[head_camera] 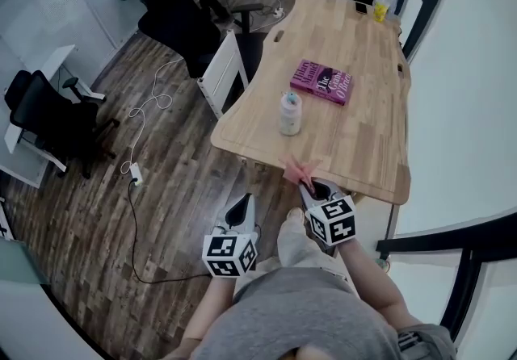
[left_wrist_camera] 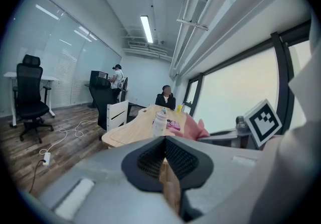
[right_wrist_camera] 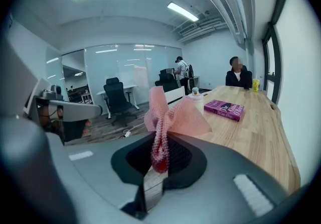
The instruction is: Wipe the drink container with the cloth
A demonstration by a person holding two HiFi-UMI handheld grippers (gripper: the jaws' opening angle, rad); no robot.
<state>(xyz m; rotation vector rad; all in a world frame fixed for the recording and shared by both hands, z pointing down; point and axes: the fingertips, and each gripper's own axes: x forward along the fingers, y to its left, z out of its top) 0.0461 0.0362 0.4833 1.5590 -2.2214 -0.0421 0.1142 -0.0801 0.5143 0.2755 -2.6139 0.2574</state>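
Drink bottle (head_camera: pixel 290 112) stood upright on the tabletop (head_camera: pixel 363 136), long axis vertical, cap up, near a purple book (head_camera: pixel 321 81), pink cloth (right_wrist_camera: pixel 170 115) pinched in the right tongs (right_wrist_camera: pixel 159 155), loose end fanned towards the bottle, left tongs (left_wrist_camera: pixel 164 157) closed on nothing, held short of the tabletop edge.

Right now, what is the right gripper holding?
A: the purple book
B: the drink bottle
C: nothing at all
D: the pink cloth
D: the right gripper has its jaws shut on the pink cloth, while the drink bottle and the purple book sit apart from it on the table.
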